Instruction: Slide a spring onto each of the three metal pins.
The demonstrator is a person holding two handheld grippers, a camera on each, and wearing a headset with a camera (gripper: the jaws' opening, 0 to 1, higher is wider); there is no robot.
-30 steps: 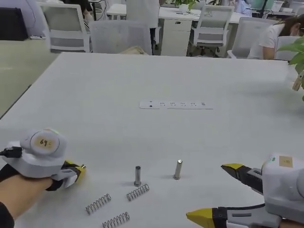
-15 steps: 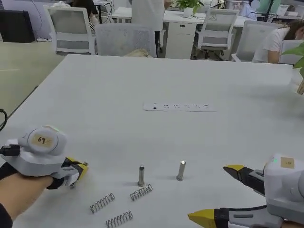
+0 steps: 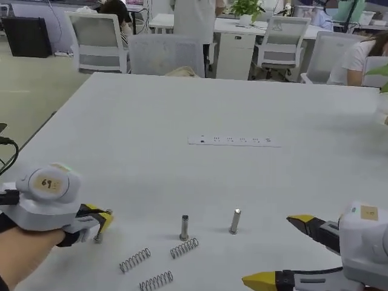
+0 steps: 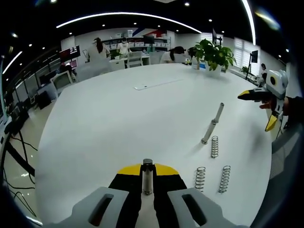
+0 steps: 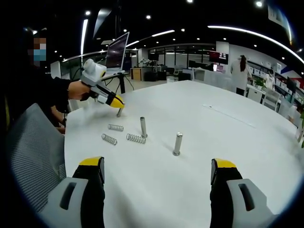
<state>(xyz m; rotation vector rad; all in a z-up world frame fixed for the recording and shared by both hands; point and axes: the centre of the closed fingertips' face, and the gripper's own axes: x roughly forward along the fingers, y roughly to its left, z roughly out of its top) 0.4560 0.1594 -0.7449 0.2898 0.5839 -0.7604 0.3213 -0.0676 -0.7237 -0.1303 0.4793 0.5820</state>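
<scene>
Left tool clamps one pin, near left. Right tool wide, empty. Springs lie on counter by two standing pins. Best to plant the pin upright and pinch a spring mid-coil.

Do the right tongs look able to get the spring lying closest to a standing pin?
Probably yes. The right tongs are open and empty, and bare table lies between them and that spring. The nearer pin stands a bit farther back, seemingly off the path.
</scene>
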